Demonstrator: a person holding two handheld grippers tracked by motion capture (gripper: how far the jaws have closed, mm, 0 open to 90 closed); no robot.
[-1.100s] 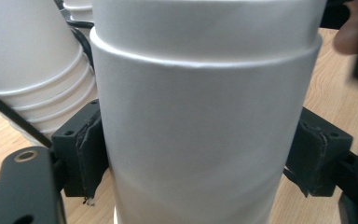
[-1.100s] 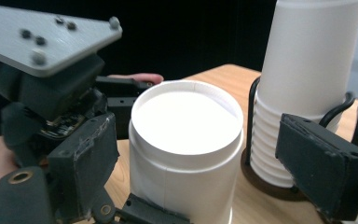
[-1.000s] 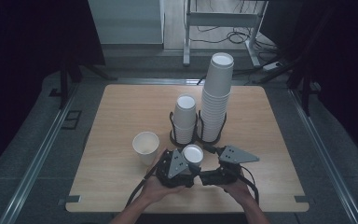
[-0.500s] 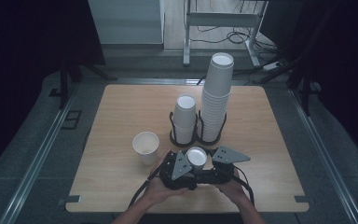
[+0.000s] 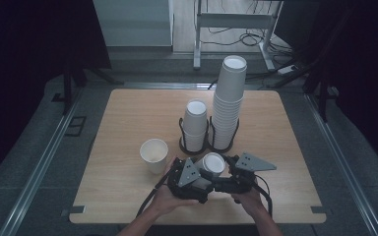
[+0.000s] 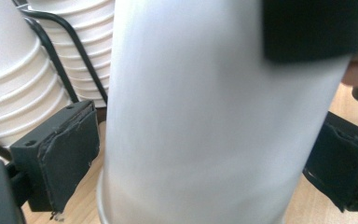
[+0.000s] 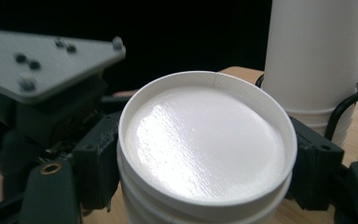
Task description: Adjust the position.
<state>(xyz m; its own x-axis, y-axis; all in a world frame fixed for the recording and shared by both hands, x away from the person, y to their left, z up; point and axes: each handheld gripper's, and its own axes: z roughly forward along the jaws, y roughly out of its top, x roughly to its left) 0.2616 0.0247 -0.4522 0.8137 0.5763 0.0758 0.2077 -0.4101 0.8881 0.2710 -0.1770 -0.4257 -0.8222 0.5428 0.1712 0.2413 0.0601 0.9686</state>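
An upside-down white paper cup [image 5: 212, 163] stands near the table's front edge between both grippers. In the left gripper view the cup's wall [image 6: 205, 121] is between my left gripper's [image 6: 205, 163] jaws. Those jaws have just been opening, and the pads [image 6: 70, 154] stand off the cup. In the right gripper view my right gripper [image 7: 205, 163] has just closed on the cup [image 7: 205, 140] just below its upturned base, with a finger [image 7: 98, 158] against each side. From above, the left gripper [image 5: 197, 179] is at the cup's left and the right gripper [image 5: 231, 177] at its right.
An upright empty cup [image 5: 153, 153] stands left of the grippers. Behind them a black wire holder [image 5: 182, 129] carries a short stack of inverted cups [image 5: 195, 123] and a tall stack [image 5: 229, 103]. The wooden table [image 5: 128, 118] ends just in front of the hands.
The inverted cup and both hands have shifted slightly to the right. The right gripper's grey plate dipped toward the cup and came back.
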